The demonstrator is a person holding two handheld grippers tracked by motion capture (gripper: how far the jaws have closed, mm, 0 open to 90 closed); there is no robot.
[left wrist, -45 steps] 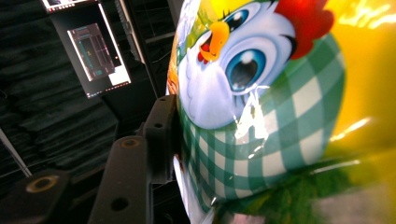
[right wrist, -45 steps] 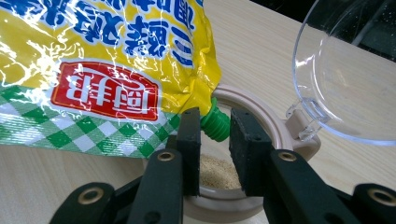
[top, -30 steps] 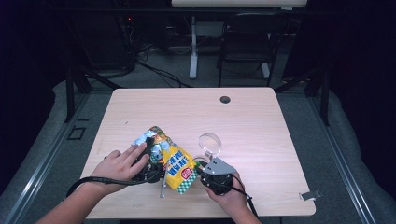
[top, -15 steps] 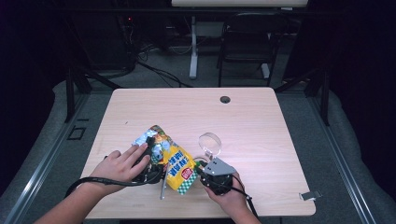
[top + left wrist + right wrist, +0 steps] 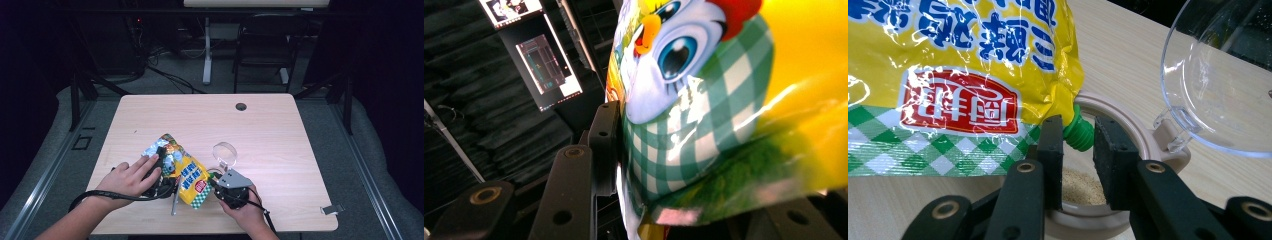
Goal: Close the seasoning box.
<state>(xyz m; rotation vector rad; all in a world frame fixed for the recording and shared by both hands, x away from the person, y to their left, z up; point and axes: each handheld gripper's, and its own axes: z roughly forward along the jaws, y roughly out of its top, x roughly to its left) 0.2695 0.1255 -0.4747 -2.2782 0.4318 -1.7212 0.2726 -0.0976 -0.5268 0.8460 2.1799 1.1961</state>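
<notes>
Your right gripper (image 5: 1078, 150) sits closest, with its two black jaws a little apart on either side of the green spout (image 5: 1078, 134) of the yellow bag (image 5: 948, 65); they look close to it, but I cannot tell if they squeeze it; the spout points down into the round tan jar (image 5: 1168, 145), and pale grains (image 5: 1080, 186) lie inside; almost nothing has moved in the last second, so I think you are holding steady while the bag pours, or getting ready to close the spout. Your left gripper (image 5: 624, 150) pinches the far end of the bag (image 5: 704, 100), where a cartoon bird with big blue eyes is printed; one black jaw presses flat on the shiny crinkly foil. From above, the bag (image 5: 187, 172) lies tilted near the front of the smooth wooden table (image 5: 280, 130), between your two hands; the clear round lid (image 5: 225, 152) stands up just behind the jar; farther back there is a small dark hole (image 5: 241, 106) in the table.
</notes>
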